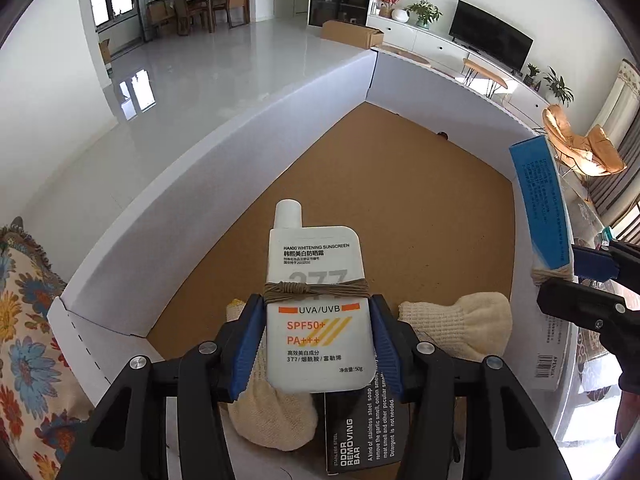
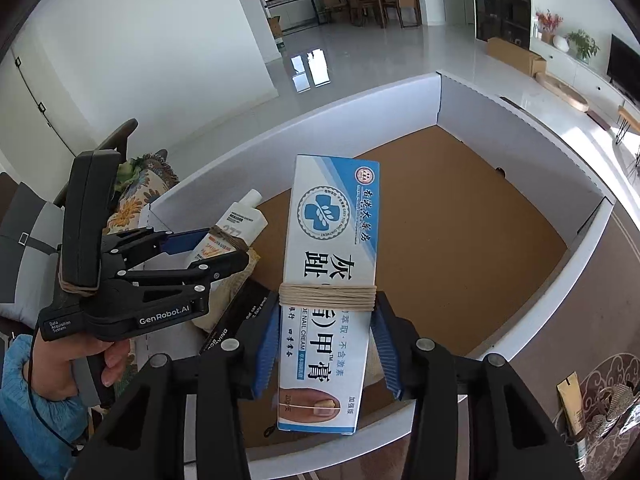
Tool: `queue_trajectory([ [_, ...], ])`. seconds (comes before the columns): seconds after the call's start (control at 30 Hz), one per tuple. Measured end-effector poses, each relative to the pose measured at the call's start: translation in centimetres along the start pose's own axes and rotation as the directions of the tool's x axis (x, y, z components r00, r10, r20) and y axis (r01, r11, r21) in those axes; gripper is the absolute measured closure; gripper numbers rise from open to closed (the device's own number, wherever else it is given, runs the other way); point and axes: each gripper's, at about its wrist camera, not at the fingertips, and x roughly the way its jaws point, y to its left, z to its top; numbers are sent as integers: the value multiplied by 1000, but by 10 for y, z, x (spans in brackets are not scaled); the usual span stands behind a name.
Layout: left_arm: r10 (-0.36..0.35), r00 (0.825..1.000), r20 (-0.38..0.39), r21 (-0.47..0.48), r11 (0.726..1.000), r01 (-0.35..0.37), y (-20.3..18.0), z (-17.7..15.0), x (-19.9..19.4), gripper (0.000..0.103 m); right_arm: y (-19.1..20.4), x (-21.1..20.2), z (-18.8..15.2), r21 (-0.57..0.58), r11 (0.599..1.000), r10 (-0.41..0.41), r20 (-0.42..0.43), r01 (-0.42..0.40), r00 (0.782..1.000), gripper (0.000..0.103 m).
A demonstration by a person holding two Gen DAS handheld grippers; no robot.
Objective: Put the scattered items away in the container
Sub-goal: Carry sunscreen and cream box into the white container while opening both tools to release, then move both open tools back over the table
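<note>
Nearest my left lens, my left tongs (image 1: 318, 344) pinch a white sunscreen bottle (image 1: 316, 300) by its two sides, both blue pads (image 1: 250, 344) pressed against it. Its cap points away from me, and brown twine (image 1: 316, 290) is wound around its middle. I hold it above the near end of a big white cardboard box (image 1: 192, 168), whose brown floor is mostly bare. To the left, outside the box wall, lies a flowered cushion (image 1: 24, 320). Under the bottle, inside the box, sit two cream knitted pouches (image 1: 460, 324) and a black carton (image 1: 360, 436) printed with "odor removing bar".

Further right, my right tongs (image 2: 326, 344) grip a blue and white nail cream carton (image 2: 332, 280) across its narrow width, with pale twine (image 2: 328, 296) wrapped around it just above the pads. The left pad lies against the carton; the right pad (image 2: 386, 356) stands very close to its edge, and I cannot tell whether it touches there. This carton also hangs over the box, near its front wall. From this side I see my left hand (image 2: 60, 364) in a blue sleeve gripping the handle of the other tongs. Off to the far right, outside the box, some packets (image 2: 576, 412) lie on a patterned rug (image 2: 624, 372).
</note>
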Motion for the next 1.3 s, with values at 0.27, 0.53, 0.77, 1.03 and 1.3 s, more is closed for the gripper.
queue_trajectory([
  [0.27, 48, 997, 56, 24, 999, -49, -17, -4, -17, 40, -15, -20, -5, 2, 1000, -30, 50, 29, 998, 22],
  [0.53, -93, 974, 205, 146, 987, 63, -86, -26, -86, 26, -98, -87, -46, 19, 966, -259, 123, 259, 958, 8],
  [0.77, -327, 931, 161, 366, 896, 251, -205, -74, -104, 18, -208, -141, -205, 380, 852, -437, 139, 360, 889, 3],
  [1.03, -308, 951, -24, 439, 852, 287, -296, -138, -12, 18, -247, -161, -338, 462, 722, -583, 3, 516, 813, 3],
  [1.3, -247, 969, 7, 505, 837, 210, -332, -162, 13, 15, -255, -148, -348, 453, 703, -599, -36, 548, 800, 3],
])
